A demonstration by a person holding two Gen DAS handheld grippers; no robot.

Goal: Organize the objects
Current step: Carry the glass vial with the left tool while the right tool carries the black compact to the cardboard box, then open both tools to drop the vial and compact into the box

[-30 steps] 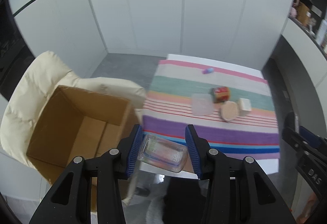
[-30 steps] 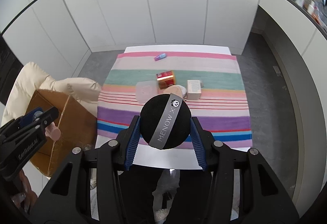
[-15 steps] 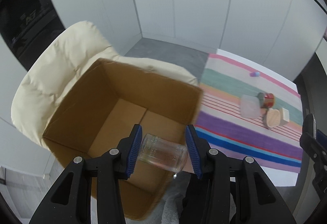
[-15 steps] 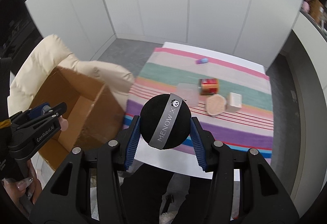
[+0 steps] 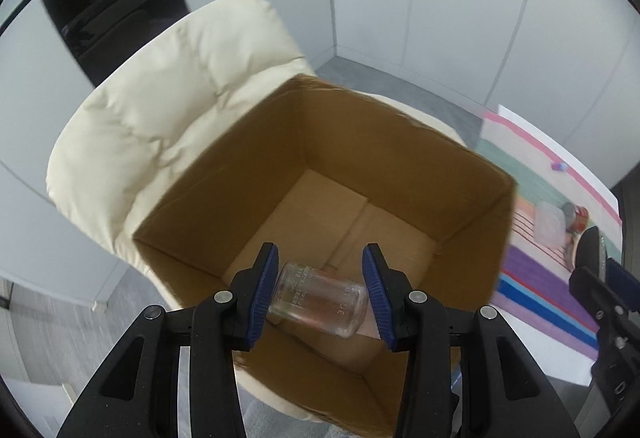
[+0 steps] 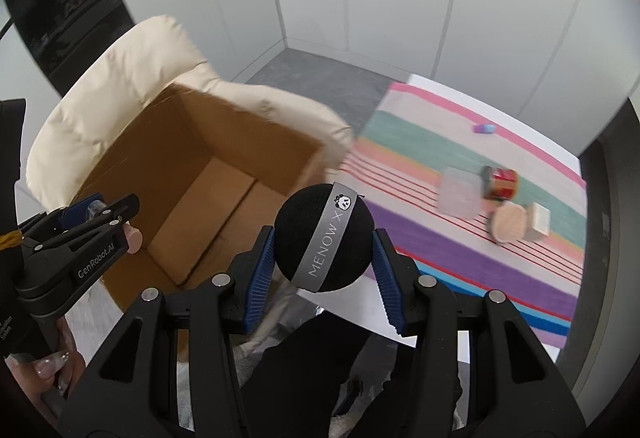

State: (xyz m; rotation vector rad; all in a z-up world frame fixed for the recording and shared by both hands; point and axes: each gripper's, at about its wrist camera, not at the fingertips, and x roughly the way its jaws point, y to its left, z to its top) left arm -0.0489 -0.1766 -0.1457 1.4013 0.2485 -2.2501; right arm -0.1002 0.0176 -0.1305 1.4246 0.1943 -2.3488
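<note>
Left wrist view is showing a cream padded chair (image 5: 168, 110) bearing an open cardboard box (image 5: 344, 142), its floor bare. The left gripper (image 5: 320, 292) is clamping a clear glass jar (image 5: 318, 298) sideways between its blue pads, hanging above the box's near side. In the right wrist view, a striped cloth (image 6: 460, 238) is covering the table beside the chair, and the right gripper (image 6: 325, 254) is gripping a black ball (image 6: 324, 238) with a grey band, hovering over the gap between box and table. On the cloth a frosted tub (image 6: 459, 198), a red can (image 6: 501, 183), a round wooden lid (image 6: 509, 224), a white block (image 6: 539, 220) and, farther off, a small purple capsule (image 6: 484, 128) are lying.
</note>
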